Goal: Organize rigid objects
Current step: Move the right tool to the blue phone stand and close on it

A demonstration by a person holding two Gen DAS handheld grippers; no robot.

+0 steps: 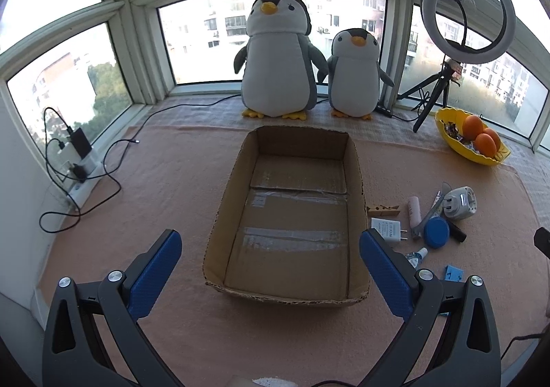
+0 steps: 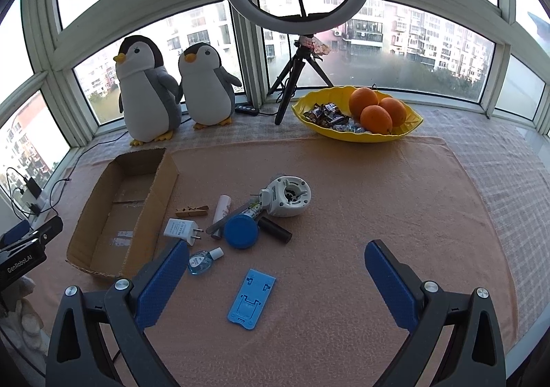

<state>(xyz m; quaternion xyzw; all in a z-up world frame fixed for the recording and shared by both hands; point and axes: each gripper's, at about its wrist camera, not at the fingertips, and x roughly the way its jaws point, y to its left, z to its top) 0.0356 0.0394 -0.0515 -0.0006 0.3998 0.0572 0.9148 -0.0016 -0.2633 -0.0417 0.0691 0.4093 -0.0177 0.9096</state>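
Objects to sort: a loose cluster on the bench, just right of the cardboard box (image 2: 103,232).

- Blue phone stand (image 2: 252,299): flat moulded plastic, lying apart on the near side of the cluster, between the right tongs' fingers in the right wrist view. Judged light and stiff; lies flat on the cloth, so a grip across its short edges looks best. May slide.
- Small clear bottle (image 2: 202,259) with blue liquid, on its side, nearest the box's near right corner. Smooth, round; likely to roll or slip.
- White charger (image 2: 182,230), prongs pointing right, just beside the box wall. Blocky, flat faces, easy hold.
- Wooden clothespin (image 2: 192,211), beside the box wall, farther back. Light, thin.
- Blue round lid (image 2: 240,232), touching a dark cylinder (image 2: 275,229) and a pink-white tube (image 2: 221,211); a flat grey strip runs under or against them, cannot tell which.
- White round device (image 2: 287,196), far right of the heap. Bulkiest item, probably heaviest; take it by the rim.

Containers: box holds nothing, only tape on the floor (image 1: 292,215). Yellow bowl (image 2: 405,127), well beyond the box to the right, holds three oranges (image 2: 376,112) and wrapped sweets.

Left tongs (image 1: 271,260): spread wide, holding nothing, above the box's near end. Right tongs (image 2: 276,270): spread wide, holding nothing.
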